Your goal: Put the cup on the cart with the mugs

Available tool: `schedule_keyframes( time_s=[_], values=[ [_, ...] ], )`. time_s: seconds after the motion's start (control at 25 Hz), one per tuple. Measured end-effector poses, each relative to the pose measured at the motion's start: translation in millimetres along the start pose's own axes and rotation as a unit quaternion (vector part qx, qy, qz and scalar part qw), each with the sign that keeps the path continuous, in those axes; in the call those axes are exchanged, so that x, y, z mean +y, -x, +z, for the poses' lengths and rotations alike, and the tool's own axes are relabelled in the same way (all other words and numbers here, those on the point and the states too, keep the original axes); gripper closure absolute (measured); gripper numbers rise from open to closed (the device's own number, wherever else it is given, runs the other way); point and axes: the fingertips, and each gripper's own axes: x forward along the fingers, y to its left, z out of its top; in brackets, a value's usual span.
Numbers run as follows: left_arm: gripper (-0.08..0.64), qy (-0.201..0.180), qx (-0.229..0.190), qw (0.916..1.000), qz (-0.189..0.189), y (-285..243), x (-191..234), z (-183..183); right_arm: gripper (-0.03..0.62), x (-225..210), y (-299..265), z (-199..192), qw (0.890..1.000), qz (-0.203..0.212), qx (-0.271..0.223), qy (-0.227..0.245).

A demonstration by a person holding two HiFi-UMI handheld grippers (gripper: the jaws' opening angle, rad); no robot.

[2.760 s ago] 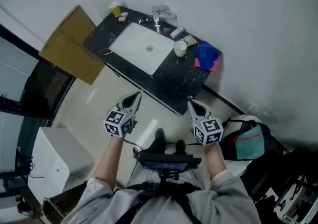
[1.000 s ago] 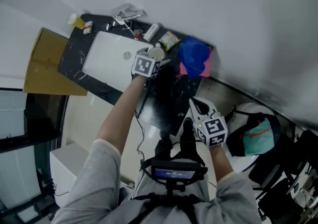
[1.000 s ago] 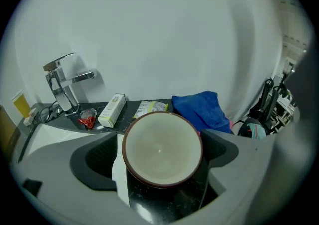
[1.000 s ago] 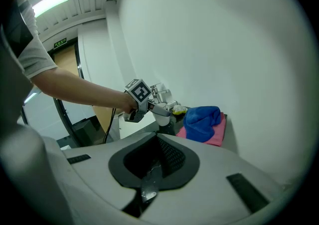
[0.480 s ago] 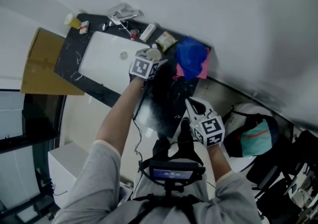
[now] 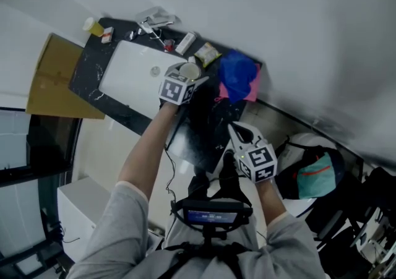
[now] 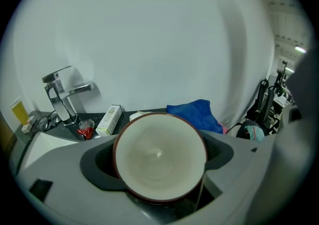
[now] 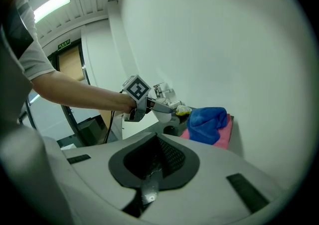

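A white cup (image 6: 189, 71) with a dark rim sits between the jaws of my left gripper (image 6: 192, 76), which is shut on it beside the sink. In the left gripper view the cup (image 7: 159, 156) fills the gap between the jaws, its empty mouth tilted toward the camera. The right gripper view shows that cup (image 8: 163, 114) held just over the black counter (image 6: 204, 132). My right gripper (image 6: 234, 128) hangs shut and empty at the counter's near corner, well short of the cup. No cart or mugs are in view.
A white sink basin (image 6: 133, 77) with a chrome faucet (image 6: 154, 18) lies left of the cup. A blue cloth (image 6: 238, 73) on a pink one lies to its right, with a white box (image 6: 185, 41) and a packet (image 6: 207, 54) behind. A bag (image 6: 312, 172) sits on the floor at right.
My left arm has reached from beside my body out to the counter, and its jaws have closed around the cup. The right gripper has stayed near the counter's corner.
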Motion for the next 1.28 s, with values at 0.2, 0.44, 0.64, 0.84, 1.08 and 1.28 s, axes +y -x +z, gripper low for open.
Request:
schedule_keyframes(
  time_s=[0.2, 0.44, 0.64, 0.84, 1.08, 1.28],
  values=[
    [0.135, 0.003, -0.042, 0.9991, 0.005, 37.1, -11.9, 8.5, 0.583, 2.5, -0.1, 10.3, 1.000, 0.009, -0.003, 0.010],
    [0.135, 0.013, -0.092, 0.9953, 0.029, 97.5, -28.3, 7.9, 0.583, 8.9, -1.2, 26.6, 0.998, 0.029, -0.009, 0.047],
    [0.135, 0.027, -0.129, 0.9892, 0.064, 151.6, -37.8, -1.1, 0.583, 28.7, -8.0, 40.7, 0.995, 0.059, -0.012, 0.075],
    [0.135, 0.043, -0.138, 0.9828, 0.115, 201.0, -35.6, -30.3, 0.583, 63.8, -23.1, 44.8, 0.987, 0.116, -0.004, 0.110],
    [0.135, 0.083, -0.149, 0.9687, 0.180, 271.0, -32.8, -84.4, 0.583, 129.5, -39.4, 42.6, 0.971, 0.186, 0.004, 0.149],
    [0.135, 0.106, -0.158, 0.9526, 0.237, 345.2, -31.8, -136.6, 0.583, 211.5, -49.0, 37.0, 0.951, 0.246, 0.015, 0.188]
  ],
)
